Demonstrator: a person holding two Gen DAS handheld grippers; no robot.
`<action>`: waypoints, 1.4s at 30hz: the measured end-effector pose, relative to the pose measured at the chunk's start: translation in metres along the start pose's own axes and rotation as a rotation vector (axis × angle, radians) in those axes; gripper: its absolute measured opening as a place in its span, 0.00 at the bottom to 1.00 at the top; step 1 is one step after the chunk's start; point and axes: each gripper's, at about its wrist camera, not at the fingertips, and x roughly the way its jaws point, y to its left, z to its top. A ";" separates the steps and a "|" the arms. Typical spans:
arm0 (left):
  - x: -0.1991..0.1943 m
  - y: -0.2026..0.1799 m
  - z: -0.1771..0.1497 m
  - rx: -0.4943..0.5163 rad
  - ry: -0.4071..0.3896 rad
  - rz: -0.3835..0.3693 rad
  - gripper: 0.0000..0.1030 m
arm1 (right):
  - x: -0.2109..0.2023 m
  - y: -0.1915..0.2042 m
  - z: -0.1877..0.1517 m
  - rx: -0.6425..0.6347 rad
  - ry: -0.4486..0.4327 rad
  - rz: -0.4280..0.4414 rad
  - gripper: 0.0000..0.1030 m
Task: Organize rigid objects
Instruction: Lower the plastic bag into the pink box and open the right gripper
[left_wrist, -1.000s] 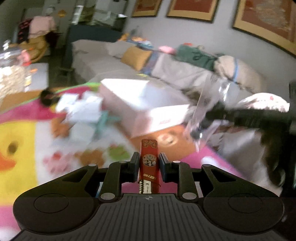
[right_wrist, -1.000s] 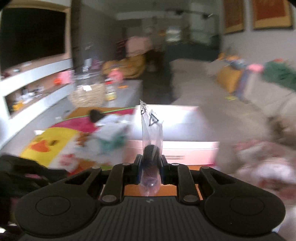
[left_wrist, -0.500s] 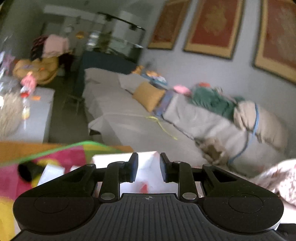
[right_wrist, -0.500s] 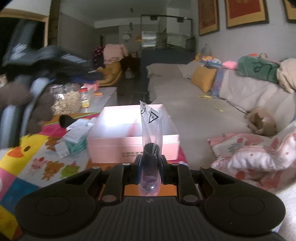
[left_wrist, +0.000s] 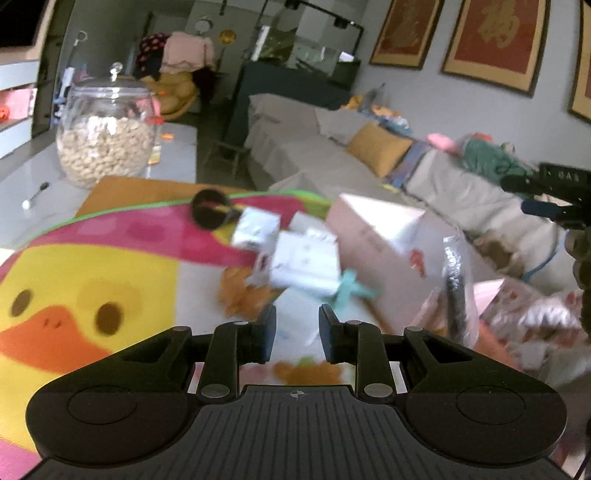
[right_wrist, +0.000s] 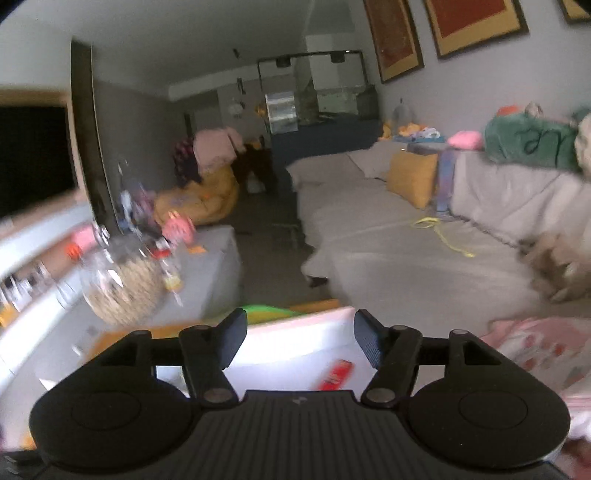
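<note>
A pink-white box (left_wrist: 384, 240) stands on the colourful play mat (left_wrist: 92, 280); it also shows in the right wrist view (right_wrist: 295, 343). A red packet (right_wrist: 336, 374) lies inside it. My right gripper (right_wrist: 300, 341) is open and empty above the box. My left gripper (left_wrist: 297, 332) is open and empty above the mat. A clear plastic bag with a dark object (left_wrist: 456, 291) shows at the box's near side. White cartons (left_wrist: 303, 258), a teal item (left_wrist: 352, 290) and a black round object (left_wrist: 208, 212) lie on the mat left of the box.
A glass jar of nuts (left_wrist: 107, 136) and a spoon (left_wrist: 35, 195) sit on a grey low table (left_wrist: 173, 162). A grey sofa (left_wrist: 332, 162) with an orange cushion (left_wrist: 376, 153) runs along the right wall. A pink patterned cloth (right_wrist: 535, 350) lies at the right.
My left gripper let go of the red packet, which now lies in the box, and swung back over the mat. My right gripper opened and released the plastic bag.
</note>
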 end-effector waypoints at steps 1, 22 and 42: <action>0.000 0.002 -0.003 -0.005 0.006 -0.002 0.27 | 0.000 0.000 -0.006 -0.011 0.008 -0.009 0.63; 0.016 -0.015 -0.013 -0.037 0.099 -0.172 0.27 | 0.017 0.070 -0.123 -0.423 0.244 0.214 0.64; 0.049 -0.017 -0.024 -0.193 0.212 -0.292 0.18 | 0.021 0.046 -0.133 -0.150 0.335 0.311 0.20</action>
